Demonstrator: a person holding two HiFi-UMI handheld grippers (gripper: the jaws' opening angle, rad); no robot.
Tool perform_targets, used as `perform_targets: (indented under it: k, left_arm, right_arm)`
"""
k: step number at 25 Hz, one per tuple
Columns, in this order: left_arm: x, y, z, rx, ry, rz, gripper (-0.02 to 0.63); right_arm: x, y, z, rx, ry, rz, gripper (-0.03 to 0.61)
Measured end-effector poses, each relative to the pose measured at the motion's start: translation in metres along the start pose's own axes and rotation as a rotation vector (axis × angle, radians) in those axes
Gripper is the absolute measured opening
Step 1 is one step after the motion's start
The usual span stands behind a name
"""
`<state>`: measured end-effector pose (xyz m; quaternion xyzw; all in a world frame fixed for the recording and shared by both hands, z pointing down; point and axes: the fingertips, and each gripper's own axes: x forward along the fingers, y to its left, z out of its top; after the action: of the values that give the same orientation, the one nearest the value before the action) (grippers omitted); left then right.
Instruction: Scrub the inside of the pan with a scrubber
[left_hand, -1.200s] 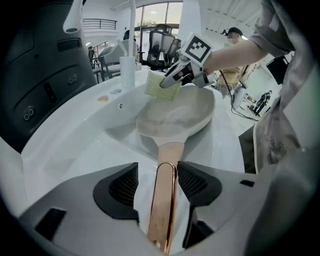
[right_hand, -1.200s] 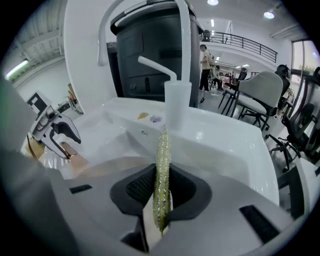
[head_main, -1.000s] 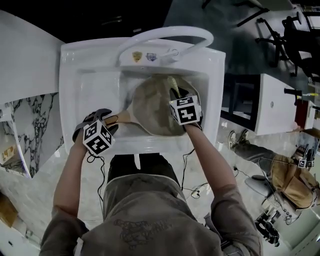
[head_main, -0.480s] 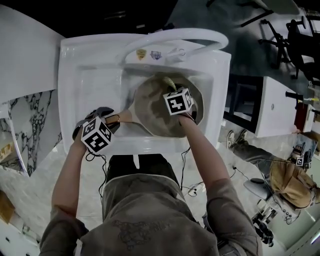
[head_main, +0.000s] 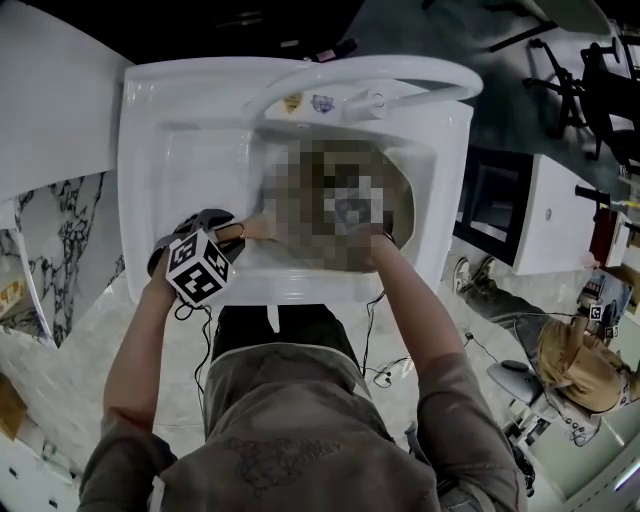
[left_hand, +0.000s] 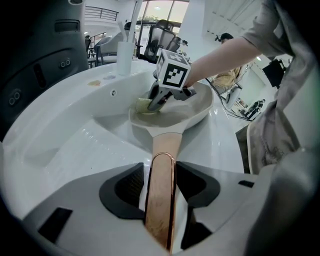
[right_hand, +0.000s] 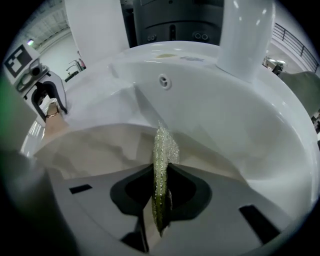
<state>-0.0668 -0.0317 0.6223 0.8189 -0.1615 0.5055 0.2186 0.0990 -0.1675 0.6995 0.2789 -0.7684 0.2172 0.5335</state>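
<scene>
holding the pan handle (left_hand: 163, 150) in the left gripper (left_hand: 160, 186), fingers (left_hand: 131, 189) just closing tighter on it. keeping the pan (left_hand: 201, 108) down in the white sink (left_hand: 75, 125). pinching the green scrubber (right_hand: 160, 150) in the right gripper (right_hand: 159, 197), inside the pan.

Both bare forearms (head_main: 150, 340) reach forward, grippers pointing steeply down. The grey two-jaw left gripper (left_hand: 160, 185) has just been closing and clamps a slim copper-toned pan handle (left_hand: 162, 205). The matching right gripper (right_hand: 159, 197) pinches a thin green sparkly scrubber (right_hand: 160, 150).

No words, brands or numbers can be read anywhere. The two small stickers (head_main: 292, 101) on the sink's (head_main: 140, 150) back rim are too small to make out. The marker cube (head_main: 196, 268) bears only a black-and-white square pattern.
</scene>
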Motion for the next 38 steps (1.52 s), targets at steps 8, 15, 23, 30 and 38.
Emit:
perform_targets:
  k: [8, 15, 23, 30, 38]
  left_arm:
    - [-0.001, -0.001, 0.002, 0.000, -0.005, 0.003, 0.201]
    - [-0.001, -0.001, 0.003, -0.004, -0.013, 0.009, 0.199]
    - [-0.002, -0.002, 0.002, -0.005, -0.015, 0.012, 0.198]
    - [-0.002, -0.002, 0.002, -0.006, -0.002, 0.005, 0.196]
    - [-0.002, -0.001, 0.001, -0.003, 0.006, 0.001, 0.196]
  right_arm:
    - [0.006, 0.055, 0.011, -0.090, -0.038, 0.210, 0.072]
    - [-0.005, 0.101, 0.012, -0.170, -0.028, 0.409, 0.075]
    - [-0.046, 0.135, 0.002, -0.193, 0.038, 0.709, 0.074]
    - [-0.089, 0.151, -0.031, -0.314, 0.197, 0.910, 0.074]
    - [-0.148, 0.137, -0.056, -0.277, 0.307, 1.102, 0.074]
